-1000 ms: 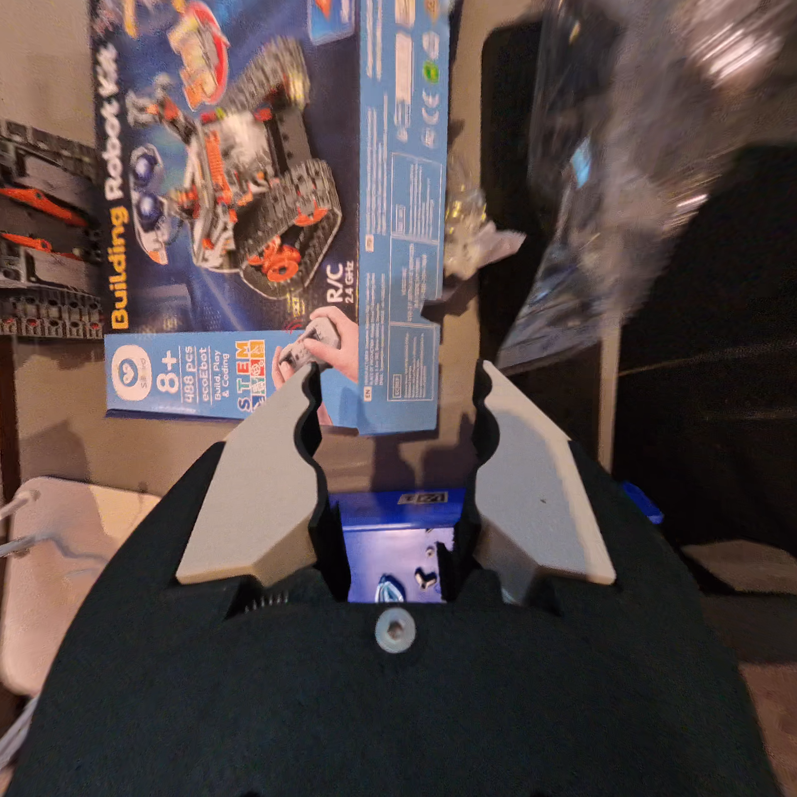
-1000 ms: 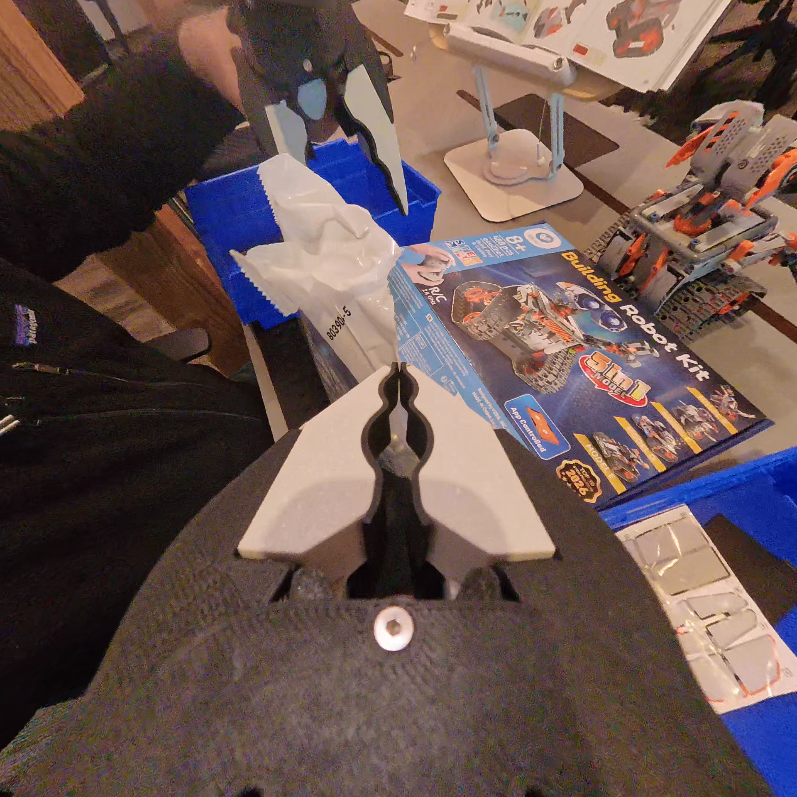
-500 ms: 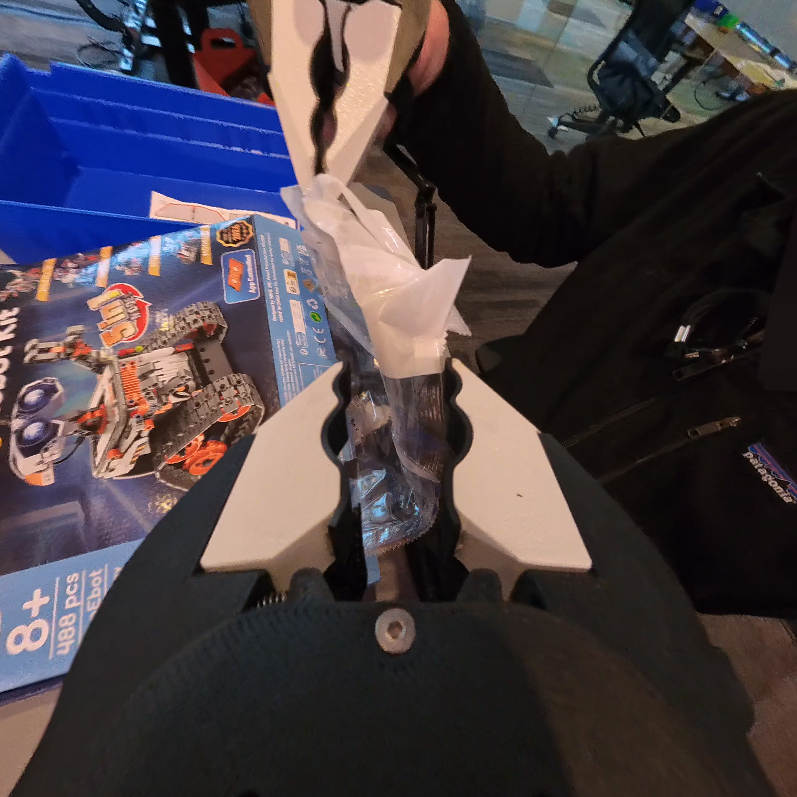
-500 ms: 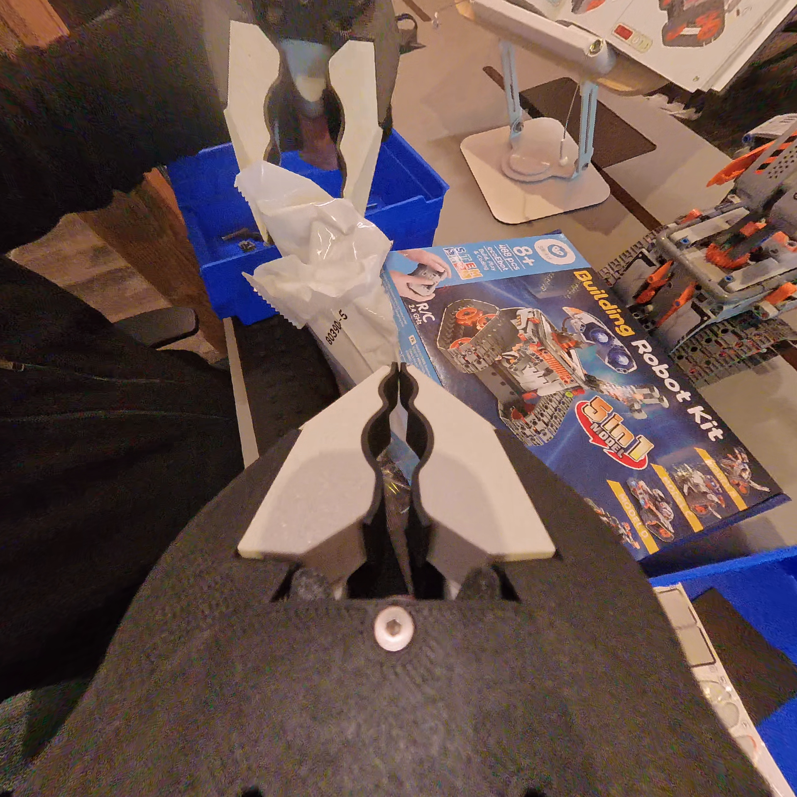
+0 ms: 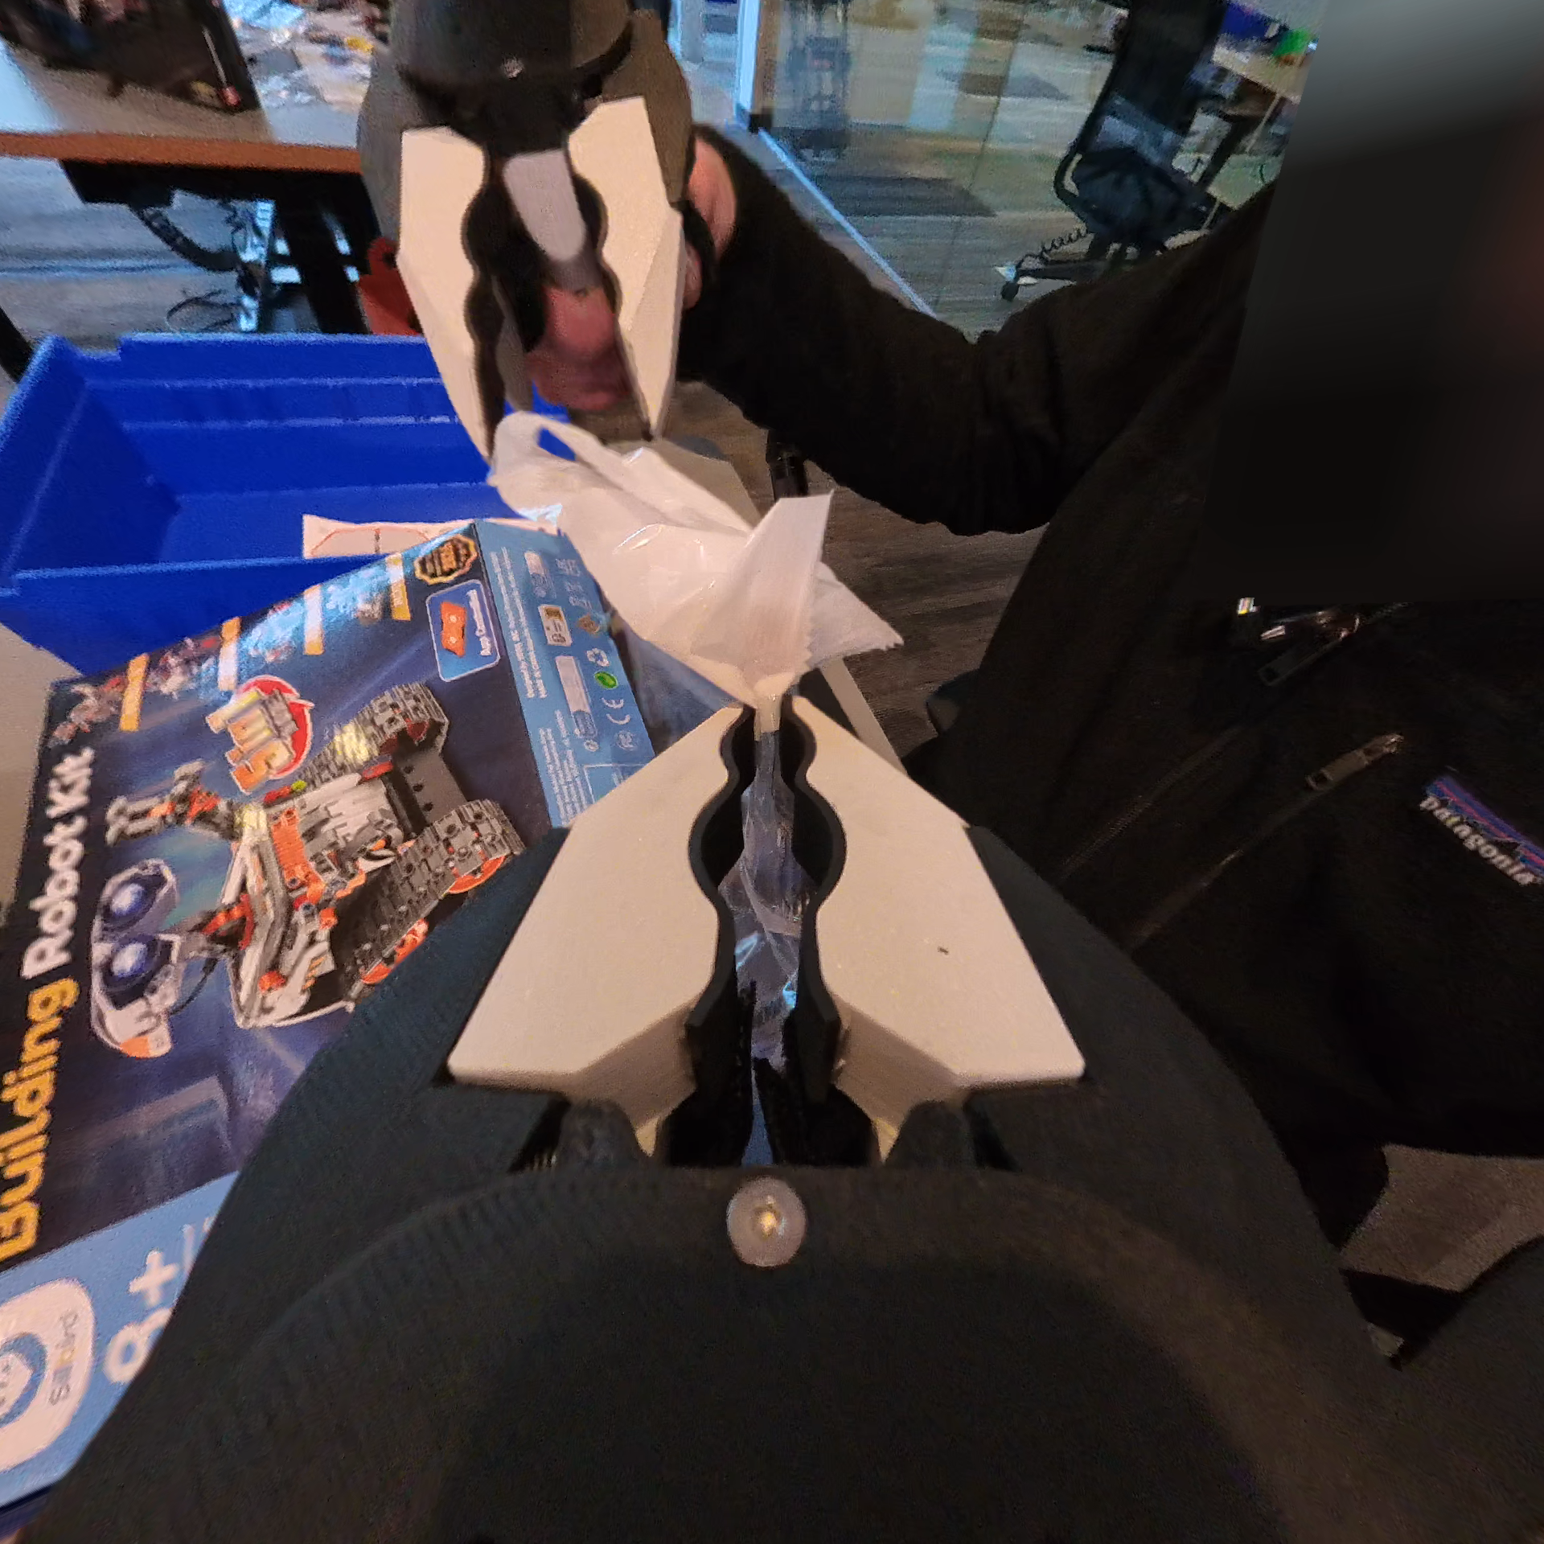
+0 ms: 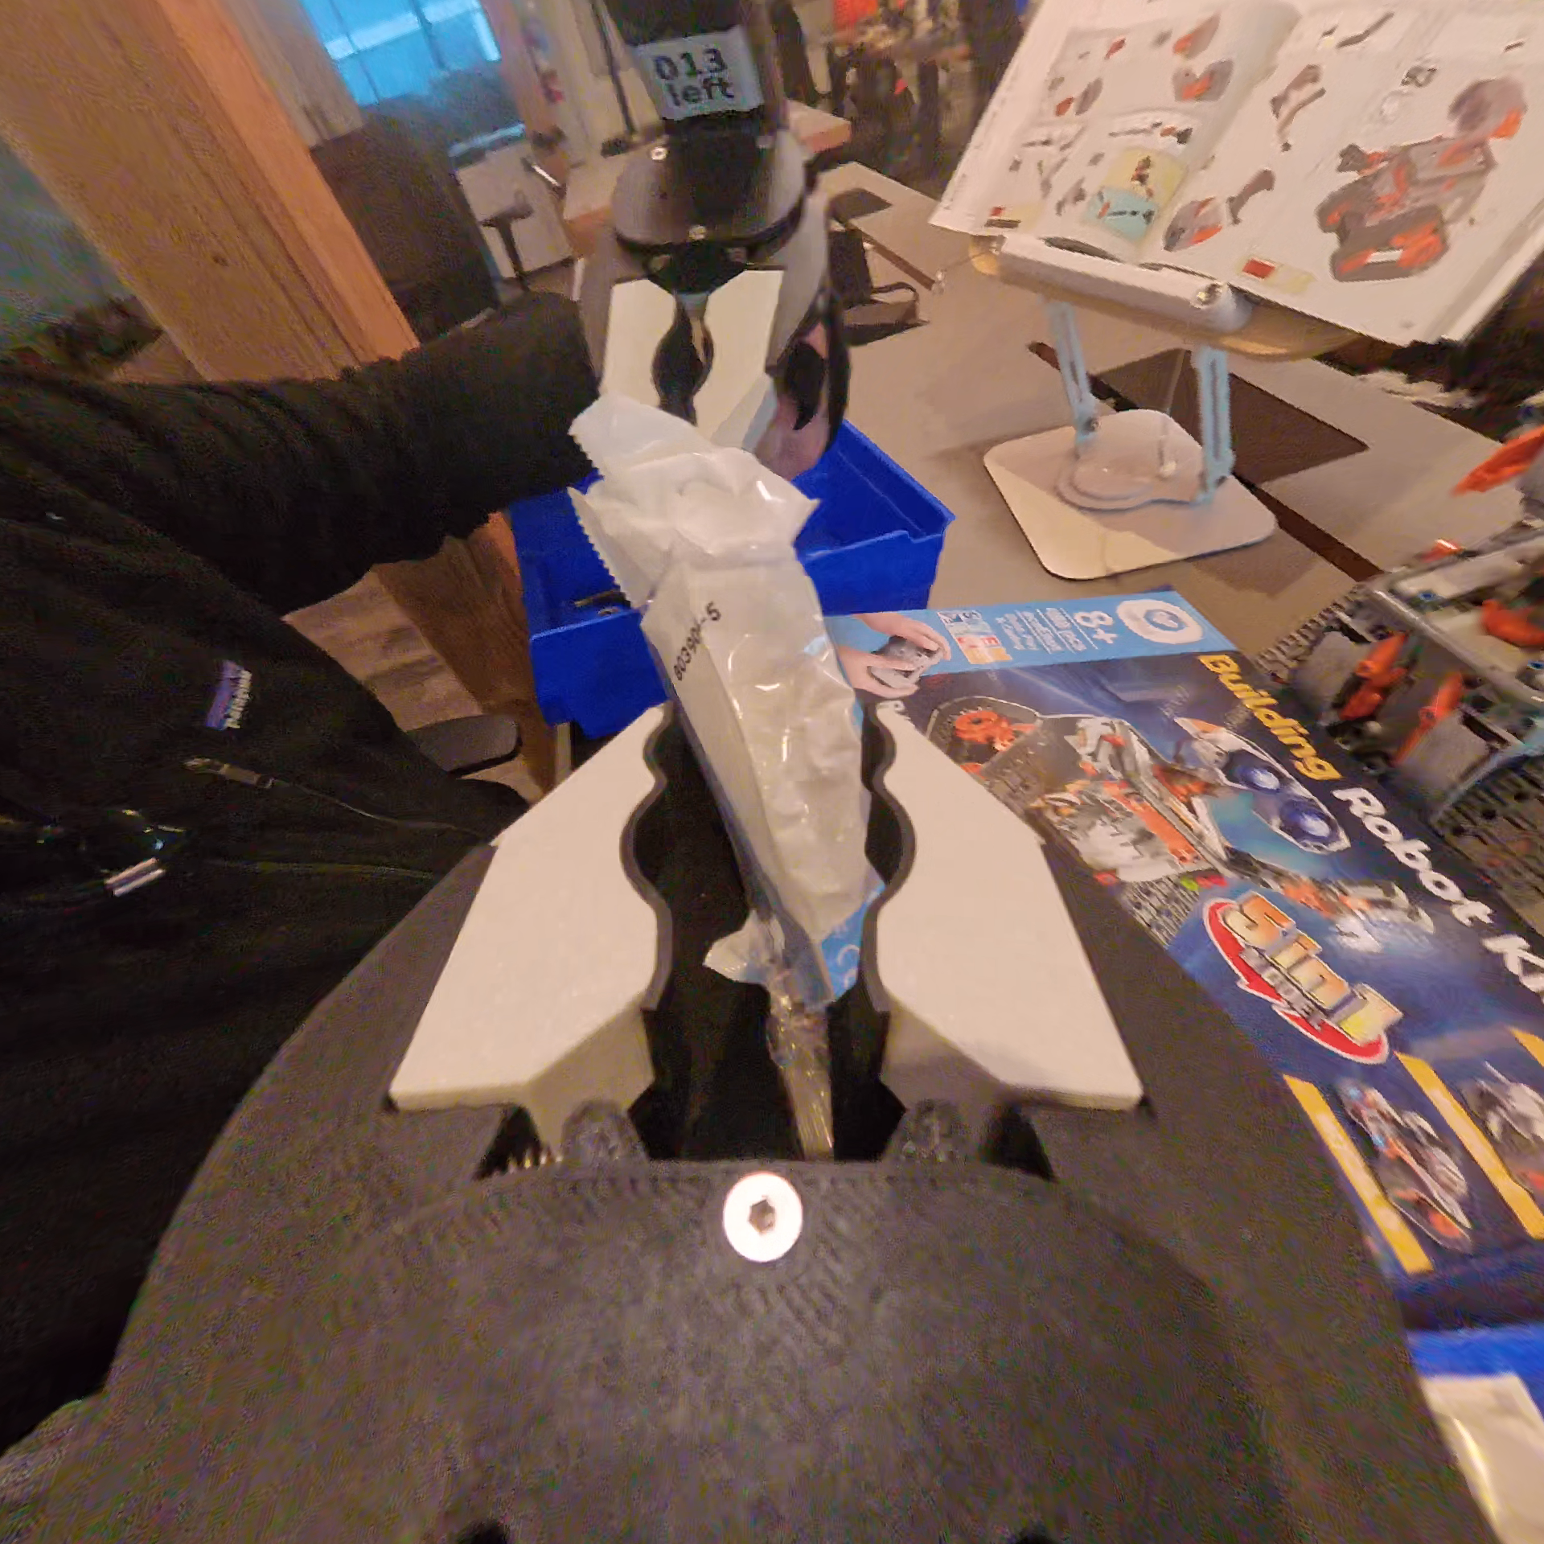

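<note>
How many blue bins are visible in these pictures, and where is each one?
2. One blue bin stands beyond the toy box, near the book stand. The other, a divided blue bin, sits at the box's opposite end. Others may be hidden.

A robot-kit box [image 6: 1211,844] with dark blue artwork lies flat on the pale surface [image 6: 986,451], and a small blue bin [image 6: 869,543] sits just beyond its near corner. Behind the box an open instruction booklet [image 6: 1253,142] rests tilted on a white stand [image 6: 1145,493], and a built tracked robot (grey with orange parts) [image 6: 1445,677] stands beside the box. A larger divided blue bin [image 5: 209,485] lies past the box's other end.
</note>
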The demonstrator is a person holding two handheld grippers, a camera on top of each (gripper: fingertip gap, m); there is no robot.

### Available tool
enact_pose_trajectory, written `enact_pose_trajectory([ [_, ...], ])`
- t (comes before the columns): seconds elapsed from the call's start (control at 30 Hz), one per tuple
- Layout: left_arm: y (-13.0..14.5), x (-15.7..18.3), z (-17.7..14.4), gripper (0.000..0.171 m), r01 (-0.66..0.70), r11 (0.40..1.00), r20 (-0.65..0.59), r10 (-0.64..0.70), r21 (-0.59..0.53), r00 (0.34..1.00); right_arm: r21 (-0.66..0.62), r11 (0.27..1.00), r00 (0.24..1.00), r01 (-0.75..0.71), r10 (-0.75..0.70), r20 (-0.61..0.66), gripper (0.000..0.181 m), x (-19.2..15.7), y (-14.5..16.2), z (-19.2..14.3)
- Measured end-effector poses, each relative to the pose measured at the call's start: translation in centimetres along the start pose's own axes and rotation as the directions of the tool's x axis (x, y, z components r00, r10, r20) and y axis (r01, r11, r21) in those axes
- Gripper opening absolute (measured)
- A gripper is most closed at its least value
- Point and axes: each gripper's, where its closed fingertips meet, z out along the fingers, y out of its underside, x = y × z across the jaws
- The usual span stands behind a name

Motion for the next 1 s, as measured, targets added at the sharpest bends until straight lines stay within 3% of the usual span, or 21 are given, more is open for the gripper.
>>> enact_pose_trajectory([
  [0.1,-0.6,0.6,-0.3,0.002,-0.059,0.998,-0.027,0.06,0.014,0.998,0.025,1.0,0.997,0.018,-0.02,0.075,0.042,-0.9,-0.4,0.8],
  [0.13,-0.5,0.7,-0.3,0.002,-0.08,0.997,-0.031,0.08,0.002,0.996,0.025,0.999,0.994,0.022,-0.024,0.104,0.029,-1.3,-0.4,1.0],
  [0.27,-0.9,1.2,-0.7,0.002,-0.144,0.99,-0.034,0.143,-0.008,0.989,0.032,0.999,0.981,0.018,-0.024,0.195,0.01,-2.4,-0.6,1.4],
  [0.3,-0.9,1.1,-0.7,0.003,-0.157,0.987,-0.02,0.157,-0.016,0.987,0.038,0.999,0.979,0.03,-0.037,0.2,0.002,-2.7,-0.7,1.3],
  [0.4,-0.8,0.6,-1.0,0.005,-0.164,0.986,0.007,0.164,-0.038,0.986,0.061,0.995,0.983,0.076,-0.085,0.165,0.0,-3.1,-1.3,1.0],
  [0.53,-1.8,-1.4,-2.3,0.034,-0.167,0.986,0.151,0.166,-0.007,0.974,0.106,0.992,0.992,0.067,-0.078,0.102,0.0,-2.8,-2.4,0.2],
  [0.6,-3.0,-2.1,-3.2,0.059,-0.2,0.979,0.265,0.186,0.027,0.946,0.11,0.992,0.994,0.068,-0.076,0.073,0.0,-2.5,-2.4,-0.2],
  [0.7,-4.5,-2.0,-3.7,0.056,-0.269,0.963,0.366,0.248,0.005,0.897,0.096,0.992,0.996,0.078,-0.081,0.034,0.0,-2.0,-2.3,-0.5],
  [0.77,-5.1,-2.6,-3.7,0.042,-0.281,0.959,0.444,0.271,-0.045,0.854,0.09,0.991,0.995,0.101,-0.101,0.005,0.0,-2.0,-2.4,-0.5],
  [0.93,-5.2,-3.6,-2.4,0.039,-0.268,0.961,0.47,0.267,-0.066,0.841,0.095,0.987,0.991,0.132,-0.131,-0.019,0.0,-2.7,-2.7,-0.4],
  [1.0,-4.9,-4.2,-2.2,0.026,-0.28,0.954,0.502,0.293,-0.104,0.814,0.094,0.987,0.991,0.133,-0.132,-0.023,0.0,-2.8,-2.7,-0.3],
])
